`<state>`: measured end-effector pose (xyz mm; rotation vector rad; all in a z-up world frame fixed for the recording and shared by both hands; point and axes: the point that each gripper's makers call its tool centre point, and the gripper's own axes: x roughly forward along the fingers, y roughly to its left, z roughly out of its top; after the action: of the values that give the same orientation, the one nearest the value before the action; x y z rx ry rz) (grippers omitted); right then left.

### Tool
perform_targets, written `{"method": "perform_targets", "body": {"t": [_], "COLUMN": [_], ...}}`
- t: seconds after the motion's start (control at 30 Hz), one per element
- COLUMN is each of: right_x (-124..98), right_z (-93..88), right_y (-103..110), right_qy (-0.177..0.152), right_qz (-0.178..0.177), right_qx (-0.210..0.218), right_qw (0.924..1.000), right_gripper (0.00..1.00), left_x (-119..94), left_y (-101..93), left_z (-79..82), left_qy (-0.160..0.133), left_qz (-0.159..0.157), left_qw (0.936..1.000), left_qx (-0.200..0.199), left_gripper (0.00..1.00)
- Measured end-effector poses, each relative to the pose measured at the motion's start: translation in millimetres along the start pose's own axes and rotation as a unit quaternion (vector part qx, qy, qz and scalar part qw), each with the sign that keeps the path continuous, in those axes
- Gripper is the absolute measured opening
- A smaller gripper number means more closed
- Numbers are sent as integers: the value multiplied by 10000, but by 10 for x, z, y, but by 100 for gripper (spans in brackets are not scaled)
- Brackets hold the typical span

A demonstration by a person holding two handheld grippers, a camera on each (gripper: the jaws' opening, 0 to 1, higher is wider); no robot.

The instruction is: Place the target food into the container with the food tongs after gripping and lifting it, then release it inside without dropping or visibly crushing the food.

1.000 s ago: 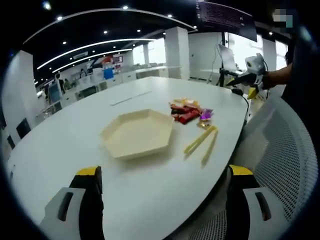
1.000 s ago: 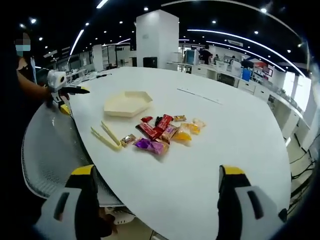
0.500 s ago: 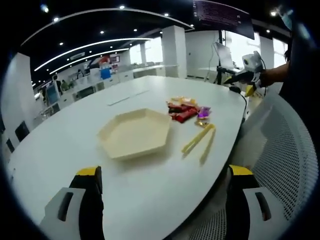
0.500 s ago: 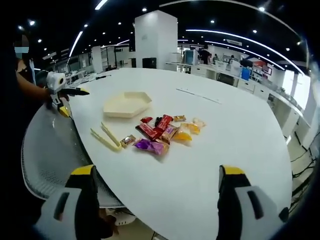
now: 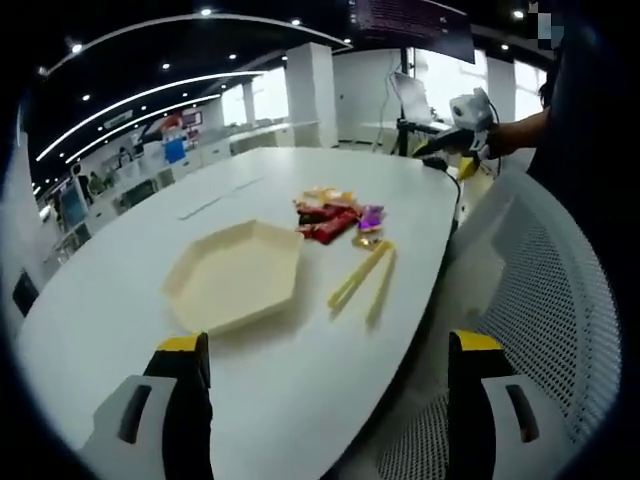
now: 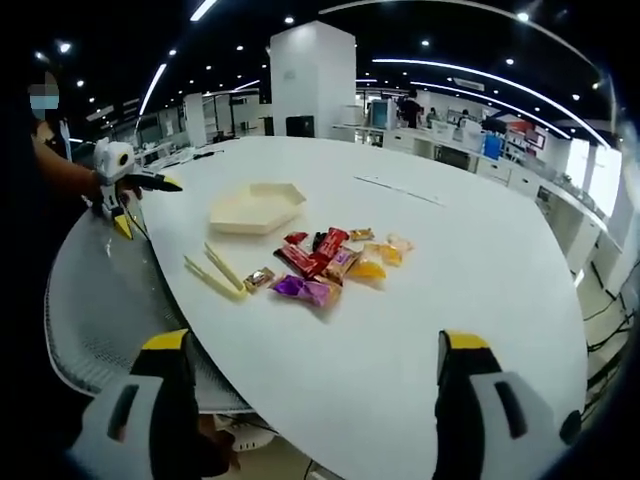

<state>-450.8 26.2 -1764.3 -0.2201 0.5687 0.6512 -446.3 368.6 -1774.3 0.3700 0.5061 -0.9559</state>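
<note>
While yellow plastic tongs point(image 5: 362, 284) lie between beige hexagonal tray point(image 5: 232, 275) and wrapped snacks point(image 6: 335, 264) on white bench point(image 6: 450, 280), both claws point(image 5: 325, 400) point(image 6: 312, 405) spread apart, empty.

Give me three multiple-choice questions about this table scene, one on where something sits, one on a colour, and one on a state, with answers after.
1. Where do the food tongs lie?
A. inside the tray
B. on the table near its edge, beside the snack pile
C. in the left gripper

2. What colour is the hexagonal tray?
A. cream
B. blue
C. black

3. What state is the tray in?
A. heaped with snacks
B. turned upside down
C. empty

Answers: 1 B, the tongs rest flat on the white table next to the wrapped snacks. 2 A, the tray's walls and floor look pale cream. 3 C, its floor is bare and the snacks lie outside it.
</note>
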Motion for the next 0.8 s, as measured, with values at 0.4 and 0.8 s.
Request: {"method": "perform_targets", "body": {"t": [0.4,0.8], "right_x": [9,11], "right_z": [29,19], "right_y": [10,18], "right_qy": [-42,-70], "right_qz": [51,60], "right_qx": [27,130], "right_qw": [10000,9999], "right_gripper": [100,100], "left_x": [298,677], "left_y": [-166,-253], "left_z": [313,315], "left_qy": [238,468], "left_qz": [-712,-1133], "left_qw": [9949,9858], "left_qx": [666,1145], "left_gripper": [82,68]}}
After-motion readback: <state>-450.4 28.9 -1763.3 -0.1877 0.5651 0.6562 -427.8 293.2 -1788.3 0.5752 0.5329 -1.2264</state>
